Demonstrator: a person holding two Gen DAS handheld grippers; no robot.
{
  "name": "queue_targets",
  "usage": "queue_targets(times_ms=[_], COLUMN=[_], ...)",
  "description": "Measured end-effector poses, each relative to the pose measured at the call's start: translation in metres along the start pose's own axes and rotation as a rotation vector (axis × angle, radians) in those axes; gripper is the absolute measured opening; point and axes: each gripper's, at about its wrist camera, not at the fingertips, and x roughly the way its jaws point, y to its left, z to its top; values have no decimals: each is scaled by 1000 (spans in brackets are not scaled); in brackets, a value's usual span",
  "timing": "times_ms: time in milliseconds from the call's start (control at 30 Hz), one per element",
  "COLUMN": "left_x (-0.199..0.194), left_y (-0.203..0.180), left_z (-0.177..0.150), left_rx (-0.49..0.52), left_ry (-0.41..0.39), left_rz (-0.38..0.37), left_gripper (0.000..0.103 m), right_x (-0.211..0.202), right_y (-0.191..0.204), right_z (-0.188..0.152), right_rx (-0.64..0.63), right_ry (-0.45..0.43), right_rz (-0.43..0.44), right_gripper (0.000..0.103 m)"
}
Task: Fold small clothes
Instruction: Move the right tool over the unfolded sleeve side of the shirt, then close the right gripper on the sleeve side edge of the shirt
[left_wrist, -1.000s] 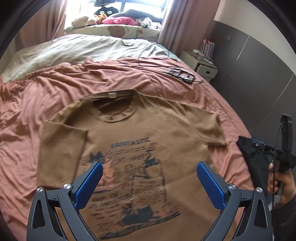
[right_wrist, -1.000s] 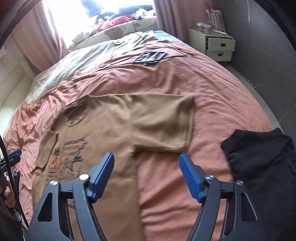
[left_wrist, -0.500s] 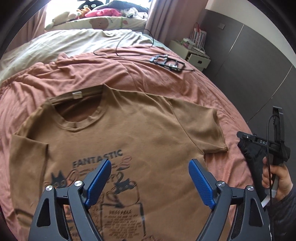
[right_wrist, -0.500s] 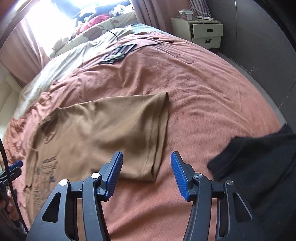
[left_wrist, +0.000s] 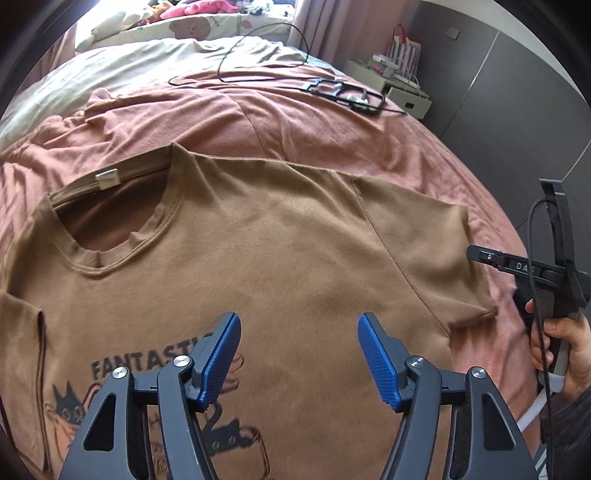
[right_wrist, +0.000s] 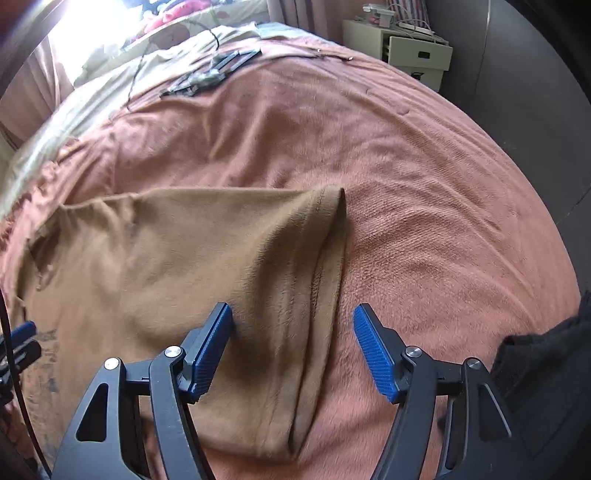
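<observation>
We see a brown tee (left_wrist: 295, 240) with black "FANTASTIC" print, a salmon-pink bedspread (right_wrist: 424, 184), blue pads (left_wrist: 376, 358) and a black garment (right_wrist: 546, 365).

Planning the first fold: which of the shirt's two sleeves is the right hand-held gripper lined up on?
The right hand-held gripper straddles the hem of the sleeve beside the black garment, not the sleeve across the collar.

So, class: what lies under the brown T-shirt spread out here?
The brown T-shirt lies flat on a pink bedspread, which shows all round its edges. Inside the neck opening only the shirt's own back layer shows. Anything else beneath the cloth is covered.
</observation>
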Motion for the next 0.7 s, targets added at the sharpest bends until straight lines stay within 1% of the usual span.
queue_targets(times_ms=[67,100,133,167,200,233,267,367,433,467,533,567,633,700], left_x=[8,11,13,15,17,20,22,26,28,29,31,33,36,39], left_y=[-4,-6,-8,-11,-13,-16,-18,-25,-30,-33,-38,-40,-43,-47], left_z=[1,2,3,3,4,5,5,5,5,5,6,6,6,6], left_rx=[13,20,26,32,38,45,47,57,59,60,62,63,60,59], left_ry=[11,15,16,15,15,17,19,23,23,22,25,29,41,51], left_rz=[0,-1,-2,-4,-4,-4,-4,-12,-19,-25,-34,-36,-48,-62], left_gripper=[67,66,66,66,66,66,66,65,62,61,54,51,40,33], right_x=[9,12,13,14,15,13,11,7,3,3,4,8,16,21], right_y=[0,-2,-5,-10,-18,-21,-26,-30,-33,-34,-36,-35,-36,-36], right_z=[2,2,2,2,3,3,3,5,6,7,7,8,10,10], right_rx=[-21,-25,-20,-6,21,36,57,78,105,123,137,142,145,149], right_ry=[10,4,0,0,1,0,1,-1,-6,-5,7,17,33,43], right_rz=[-40,-77,-104,-118,-102,-94,-87,-70,-11,47,113,128,138,146], right_gripper=[67,66,63,56,53,46,41,40,40,40,40,40,40,40])
